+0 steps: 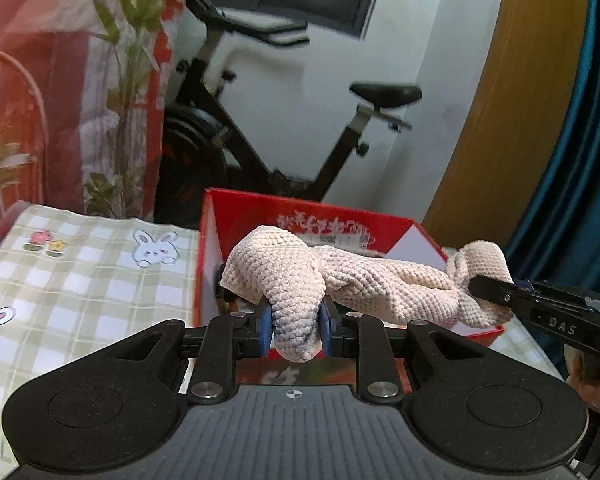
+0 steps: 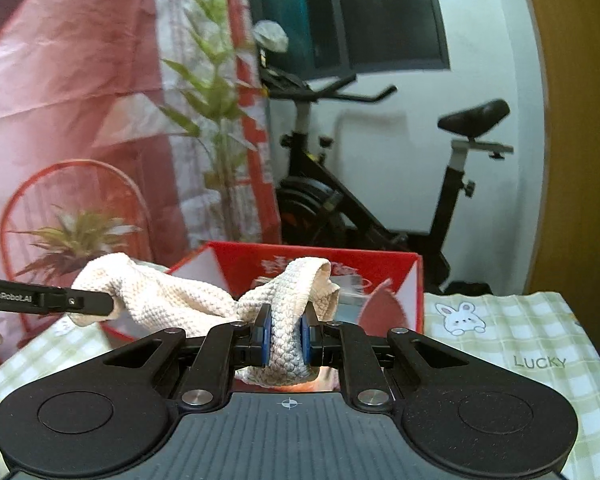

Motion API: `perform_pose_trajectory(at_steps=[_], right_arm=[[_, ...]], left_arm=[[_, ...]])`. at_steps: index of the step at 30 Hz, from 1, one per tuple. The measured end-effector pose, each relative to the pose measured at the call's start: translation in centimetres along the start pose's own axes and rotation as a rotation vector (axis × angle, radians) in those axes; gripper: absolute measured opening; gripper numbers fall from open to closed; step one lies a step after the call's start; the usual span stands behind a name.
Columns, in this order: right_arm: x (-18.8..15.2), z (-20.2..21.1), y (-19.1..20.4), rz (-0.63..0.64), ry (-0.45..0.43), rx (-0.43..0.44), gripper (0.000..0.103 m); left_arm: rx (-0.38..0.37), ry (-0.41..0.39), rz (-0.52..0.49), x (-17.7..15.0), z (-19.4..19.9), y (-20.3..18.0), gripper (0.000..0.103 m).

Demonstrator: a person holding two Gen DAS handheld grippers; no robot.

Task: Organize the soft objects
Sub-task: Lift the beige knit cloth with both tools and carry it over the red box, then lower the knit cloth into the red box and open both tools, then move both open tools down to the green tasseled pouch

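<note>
two grippers — left gripper, right gripper — pinch one knit cloth above checked tablecloth, exercise bike behind.

The knitted cloth hung stretched between the left tool and the right tool, above the open cardboard box. The box sat on the worktop. Behind it stood an exercise bike, with a plant to its left.

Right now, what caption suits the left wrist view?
Both grippers, left and right, stretch a knitted cloth over a red box.
</note>
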State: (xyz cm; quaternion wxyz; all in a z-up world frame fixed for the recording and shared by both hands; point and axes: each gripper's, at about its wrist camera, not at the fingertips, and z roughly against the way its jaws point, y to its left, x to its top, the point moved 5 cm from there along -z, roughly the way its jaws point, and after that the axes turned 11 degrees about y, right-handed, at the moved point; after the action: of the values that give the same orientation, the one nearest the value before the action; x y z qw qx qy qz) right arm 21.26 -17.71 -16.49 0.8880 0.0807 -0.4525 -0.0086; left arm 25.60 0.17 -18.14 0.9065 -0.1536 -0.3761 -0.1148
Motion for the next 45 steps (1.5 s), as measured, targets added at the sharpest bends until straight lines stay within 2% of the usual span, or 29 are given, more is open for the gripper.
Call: perform_pose_trajectory(at_steps=[8,12,13,15,17,19,22,23,27,31,39,42,45], right_arm=[[-0.6,-6.6,-1.0,-0.001,0.133,-0.060,0.013],[-1.2,-7.9,-1.0,-0.012,0.160,-0.076,0.014],[-1.2,-8.0,-1.1,-0.017,0.163,-0.077,0.015],[-1.2,-7.8,-1.2,-0.015,0.160,-0.075,0.022],[-1.1,-7.2,-1.4,-0.015,0.144,-0.075,0.030],[-1.0,-5.9,-1.6,-0.012,0.121,-0.058,0.036],[-0.8,-3.7,-1.6,0.011,0.075,-0.021,0.053],[-0.8,-2.8,-1.6,0.029,0.057,-0.007,0.059],[-1.6,0.5,-2.0,0.113,0.024,0.010,0.064],[-4.4,1.7,-3.0,0.129,0.078,0.003,0.064],[-11.5,-0.5,-4.8,0.090,0.250,-0.026,0.064],[-13.1,-1.8,-4.6,0.119,0.299,-0.038,0.064],[-13.7,-2.9,-4.5,0.168,0.325,-0.055,0.064]], left_arm=[[0.021,0.151,-0.039,0.7,-5.5,-0.1,0.025],[0.014,0.184,-0.051,0.7,-6.3,0.2,0.032],[0.009,0.183,-0.049,0.8,-6.3,0.2,0.035],[0.003,0.176,-0.045,1.0,-6.0,0.4,0.051],[0.001,0.156,-0.044,1.1,-5.3,0.4,0.078],[-0.010,0.134,-0.052,1.3,-4.4,0.1,0.089],[-0.019,0.107,-0.087,1.3,-3.0,-0.8,0.096],[-0.017,0.097,-0.102,1.1,-2.5,-1.1,0.096],[-0.023,0.070,-0.143,-0.1,-0.7,-2.4,0.096],[-0.012,0.056,-0.157,-2.1,0.2,-3.3,0.096],[-0.045,0.176,-0.158,-6.8,-1.9,-3.6,0.096],[-0.049,0.215,-0.132,-7.7,-3.4,-3.4,0.095],[-0.071,0.237,-0.115,-7.9,-4.8,-3.8,0.090]])
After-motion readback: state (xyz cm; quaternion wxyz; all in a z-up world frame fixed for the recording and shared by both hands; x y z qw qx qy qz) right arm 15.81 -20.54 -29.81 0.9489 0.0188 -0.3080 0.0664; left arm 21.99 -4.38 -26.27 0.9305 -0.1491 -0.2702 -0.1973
